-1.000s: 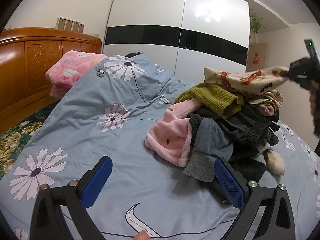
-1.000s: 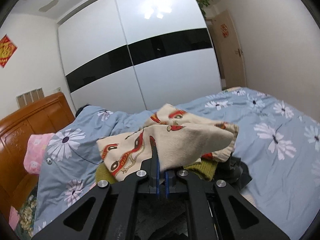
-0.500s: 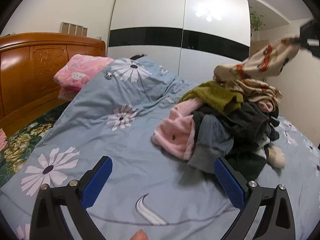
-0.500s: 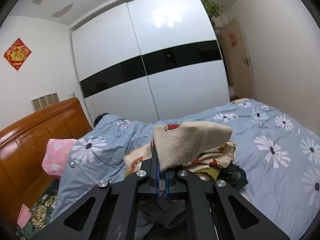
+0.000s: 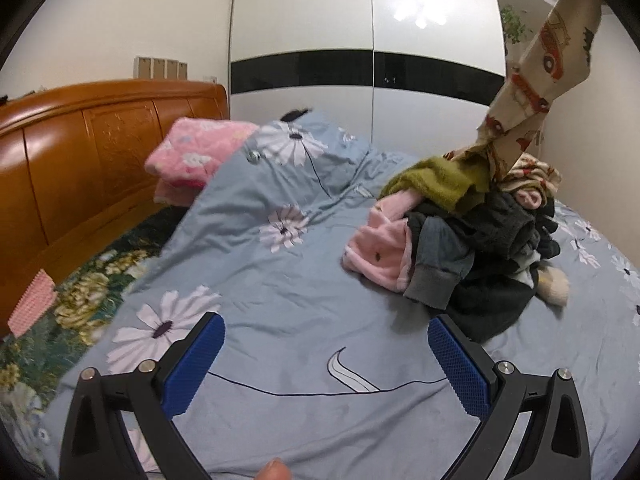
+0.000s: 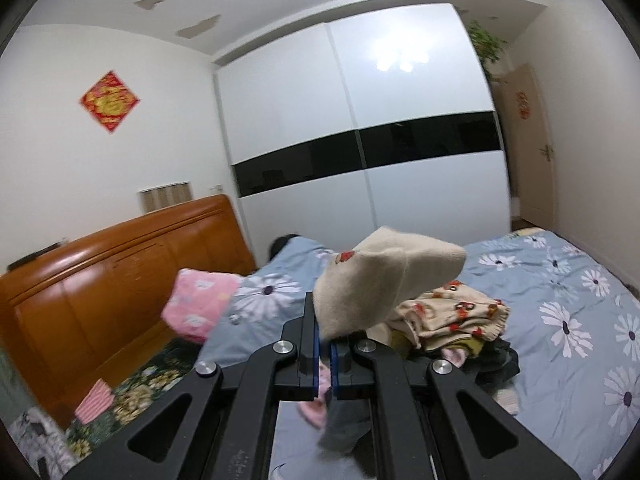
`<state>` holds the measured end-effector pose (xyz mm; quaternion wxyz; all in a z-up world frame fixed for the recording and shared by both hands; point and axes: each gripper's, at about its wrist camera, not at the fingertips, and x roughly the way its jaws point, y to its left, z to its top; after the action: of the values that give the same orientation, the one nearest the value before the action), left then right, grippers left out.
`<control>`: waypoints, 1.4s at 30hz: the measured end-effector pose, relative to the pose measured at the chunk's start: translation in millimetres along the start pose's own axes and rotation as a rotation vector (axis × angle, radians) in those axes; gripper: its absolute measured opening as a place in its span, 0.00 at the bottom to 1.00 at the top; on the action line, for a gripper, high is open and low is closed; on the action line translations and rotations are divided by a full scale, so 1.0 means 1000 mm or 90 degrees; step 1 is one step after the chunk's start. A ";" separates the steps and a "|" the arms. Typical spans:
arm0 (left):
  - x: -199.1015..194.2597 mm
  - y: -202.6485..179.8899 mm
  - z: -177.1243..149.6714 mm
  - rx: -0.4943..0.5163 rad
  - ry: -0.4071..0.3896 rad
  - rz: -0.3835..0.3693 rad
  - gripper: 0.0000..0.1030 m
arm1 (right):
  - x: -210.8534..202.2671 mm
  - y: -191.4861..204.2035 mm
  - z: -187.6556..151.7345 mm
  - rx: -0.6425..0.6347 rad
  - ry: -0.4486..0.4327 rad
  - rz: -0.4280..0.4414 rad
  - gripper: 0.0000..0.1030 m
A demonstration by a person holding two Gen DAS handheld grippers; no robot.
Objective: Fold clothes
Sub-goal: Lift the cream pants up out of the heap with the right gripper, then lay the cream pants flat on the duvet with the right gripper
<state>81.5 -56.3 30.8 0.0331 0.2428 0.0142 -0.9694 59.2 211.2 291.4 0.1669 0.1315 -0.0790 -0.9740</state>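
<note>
A cream garment printed with red cars (image 5: 536,80) hangs stretched up from the clothes pile (image 5: 472,240) toward the upper right of the left wrist view. My right gripper (image 6: 325,340) is shut on a fold of this cream garment (image 6: 380,280), holding it high above the pile (image 6: 452,332). My left gripper (image 5: 326,364) stands open low over the blue flowered duvet (image 5: 280,300), with nothing between its blue pads (image 5: 192,364). The pile holds an olive knit, pink fleece and dark grey pieces.
A pink pillow (image 5: 192,160) lies by the wooden headboard (image 5: 80,152). White sliding wardrobe doors (image 5: 360,40) stand behind the bed. A dark floral sheet (image 5: 80,300) shows at the left bed edge. A fingertip (image 5: 274,470) shows at the bottom.
My right gripper has risen well above the pile, pulling the cream car-print garment up and stretching it out. My left gripper has drawn back and slightly up over the duvet, still open.
</note>
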 end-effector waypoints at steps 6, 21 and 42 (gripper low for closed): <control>-0.040 0.007 0.007 0.014 -0.017 0.018 1.00 | -0.051 0.035 0.004 -0.012 -0.015 0.035 0.03; -0.065 0.025 0.009 -0.025 -0.028 0.042 1.00 | -0.090 0.094 -0.030 -0.031 0.041 0.173 0.03; 0.028 0.017 -0.053 -0.002 0.073 0.073 1.00 | 0.137 -0.062 -0.364 0.133 0.335 0.045 0.88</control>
<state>82.8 -72.6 -30.0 0.0880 0.2979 0.0040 -0.9505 19.0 181.4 -99.3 0.2009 0.3935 -0.1376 -0.8865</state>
